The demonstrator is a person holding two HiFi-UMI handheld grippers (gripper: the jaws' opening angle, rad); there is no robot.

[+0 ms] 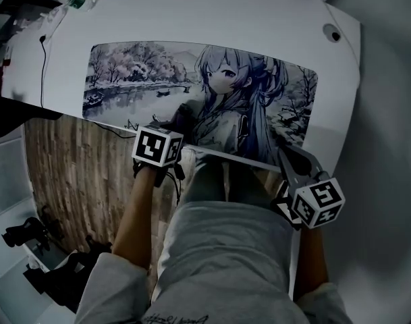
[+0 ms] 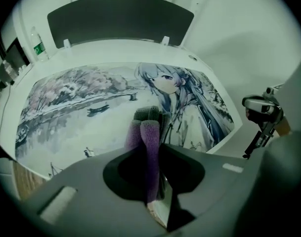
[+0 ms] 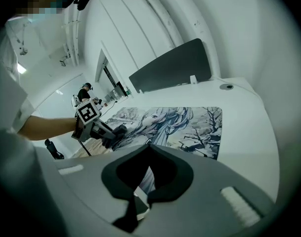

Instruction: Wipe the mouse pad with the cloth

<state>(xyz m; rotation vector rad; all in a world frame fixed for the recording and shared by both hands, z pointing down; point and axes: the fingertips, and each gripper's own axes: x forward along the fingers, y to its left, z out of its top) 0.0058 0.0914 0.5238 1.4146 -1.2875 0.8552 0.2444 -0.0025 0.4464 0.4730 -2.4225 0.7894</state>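
A mouse pad printed in muted blue-grey was shown, patterned with a pale-haired anime girl, blossoming trees and a lake with a small dark boat. It was framed by a plain white desk. A purple cloth, grey at its tip, was seen near the pad's front edge. Black-and-white square markers were borne by a cube at that edge. Brown wood-grain floor was pictured left of the pad, and a dark grey panel behind it.
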